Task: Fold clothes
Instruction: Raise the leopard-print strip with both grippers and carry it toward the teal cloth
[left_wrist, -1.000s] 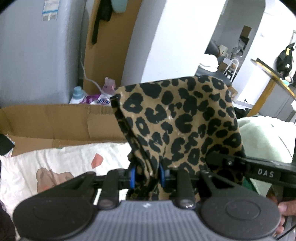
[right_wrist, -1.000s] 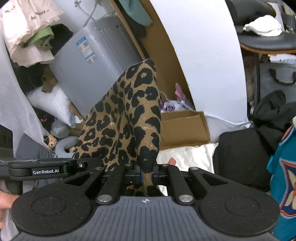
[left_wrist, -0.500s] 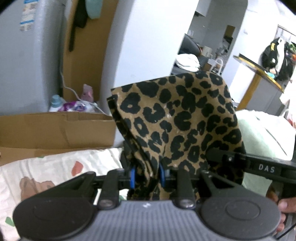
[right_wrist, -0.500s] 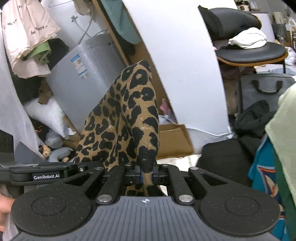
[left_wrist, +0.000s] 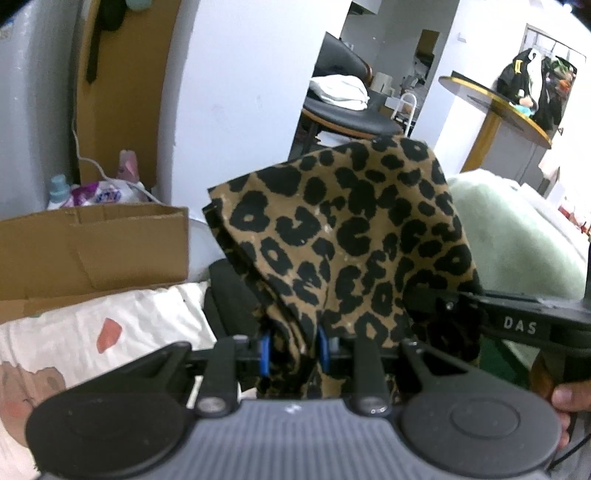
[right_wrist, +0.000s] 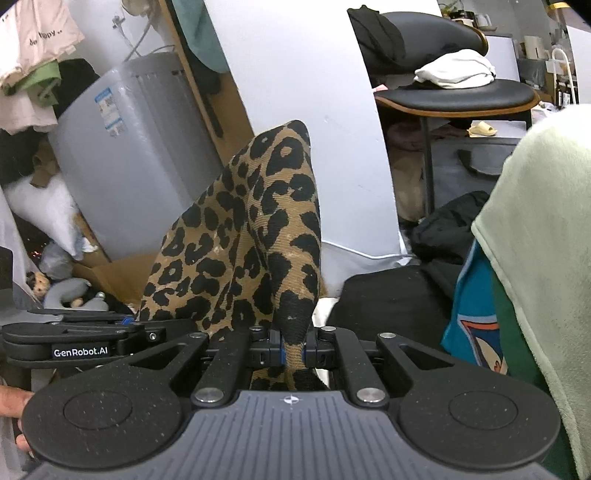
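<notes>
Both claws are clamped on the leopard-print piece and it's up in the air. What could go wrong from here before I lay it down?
1. The right claw pinches only a narrow bunched corner of the leopard-print garment; a tug could slip it free.
2. The left claw holds several gathered layers, so the fold may come out uneven.
3. The pale green garment hangs close beside the right claw and might snag or be dragged along.

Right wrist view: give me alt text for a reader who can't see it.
The right gripper is shut on a bunched fold of leopard-print cloth that rises in a peak ahead of it. The left gripper holds the same cloth at lower left. Behind are a grey appliance, a chair with white laundry, and a pale green garment at right.
</notes>
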